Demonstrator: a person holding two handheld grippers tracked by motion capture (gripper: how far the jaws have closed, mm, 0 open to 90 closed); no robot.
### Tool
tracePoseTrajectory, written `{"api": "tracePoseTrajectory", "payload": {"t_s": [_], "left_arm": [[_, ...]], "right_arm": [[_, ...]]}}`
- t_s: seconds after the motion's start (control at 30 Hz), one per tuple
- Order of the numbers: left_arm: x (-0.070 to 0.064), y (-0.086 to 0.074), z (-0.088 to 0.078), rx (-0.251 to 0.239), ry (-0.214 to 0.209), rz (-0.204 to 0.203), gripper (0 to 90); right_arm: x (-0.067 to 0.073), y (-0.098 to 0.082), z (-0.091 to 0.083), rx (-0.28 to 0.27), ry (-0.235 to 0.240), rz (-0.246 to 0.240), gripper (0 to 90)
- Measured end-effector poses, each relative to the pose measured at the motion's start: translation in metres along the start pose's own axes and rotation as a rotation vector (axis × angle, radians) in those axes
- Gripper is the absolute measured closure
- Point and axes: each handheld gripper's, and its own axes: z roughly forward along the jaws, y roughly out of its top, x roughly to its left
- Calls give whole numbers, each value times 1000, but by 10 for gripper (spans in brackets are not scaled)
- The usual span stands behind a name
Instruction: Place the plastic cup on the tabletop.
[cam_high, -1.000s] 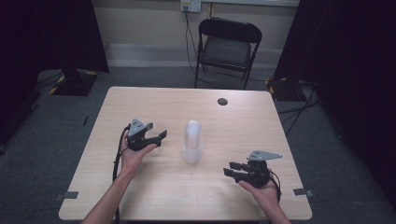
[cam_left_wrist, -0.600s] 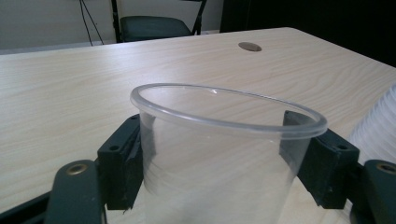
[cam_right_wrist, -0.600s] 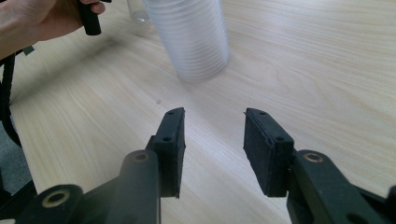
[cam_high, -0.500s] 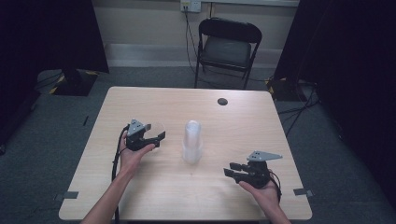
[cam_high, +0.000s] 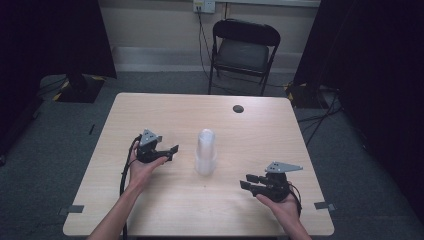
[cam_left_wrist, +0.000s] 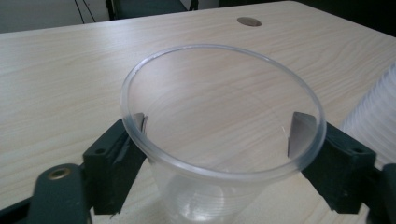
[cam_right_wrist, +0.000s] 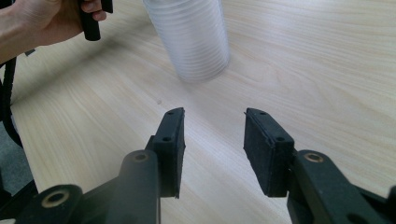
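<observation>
1. We see the left hand (cam_high: 141, 167) at the left of the wooden table (cam_high: 150, 210) in the high view, holding the left gripper (cam_high: 172, 149), which points right toward the middle of the table; a black cable (cam_high: 124, 172) trails from it back along the forearm
2. In the left gripper view we see the left gripper (cam_left_wrist: 219, 130) clamped on a single clear plastic cup (cam_left_wrist: 223, 140), one jaw on each side just under the rim, the cup upright with its mouth open toward us; in the high view the cup is too clear to make out
3. We see the stack of clear cups (cam_high: 205, 151) in the middle of the table, upright, mouth down, near the left gripper's jaws and apart from them; its edge shows at the right of the left gripper view (cam_left_wrist: 373, 116), and it stands beyond the jaws in the right gripper view (cam_right_wrist: 189, 37)
4. We see a small dark round disc (cam_high: 238, 108) on the far side of the table, well apart from the stack
5. We see a black folding chair (cam_high: 244, 52) on the floor behind the table
6. We see the right hand (cam_high: 280, 205) near the right front corner, holding the right gripper (cam_high: 246, 181), which points left; in the right gripper view its jaws (cam_right_wrist: 212, 149) stand apart with bare table between them, nothing held
</observation>
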Motion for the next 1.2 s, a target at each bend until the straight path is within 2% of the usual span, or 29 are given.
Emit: {"api": "tracePoseTrajectory", "payload": {"t_s": [0.07,0.33,0.43,0.5,0.6,0.63,0.7,0.73,0.83,0.93,0.97,1.07,1.13,1.2], "left_arm": [[0,0,-1,8,10,-12,153],[2,1,-10,54,4,-40,156],[2,-1,-19,57,28,-16,156],[2,-1,-20,56,30,-25,158],[3,-2,-26,69,14,-27,157],[3,-2,-28,78,10,-11,157],[1,-3,-33,75,7,-4,157],[1,-6,-37,74,-3,-23,156],[3,-8,-41,74,-9,-43,157],[4,-9,-47,100,6,-59,159],[2,-8,-51,114,16,-57,162],[-1,-7,-57,123,10,-51,162],[-7,-4,-67,140,7,-37,162],[-8,-3,-71,131,3,-43,162]], "right_arm": [[0,0,-1,0,-2,1,583],[-1,0,-2,-7,-15,-4,556],[-3,-1,-2,-7,-23,2,547],[-4,-1,-2,-6,-27,1,547],[-5,-1,-2,-7,-32,7,544],[-5,-1,-2,-7,-32,7,544],[-6,-1,-2,-6,-36,8,544],[-8,-1,-2,-5,-40,9,542],[-8,-1,-2,-6,-39,14,540],[-10,-2,-4,-6,-47,16,538],[-12,-2,-5,-4,-54,22,537],[-14,-3,-6,-8,-61,27,537],[-15,-3,-6,-8,-66,34,538],[-16,-3,-5,-3,-69,29,538]]}}
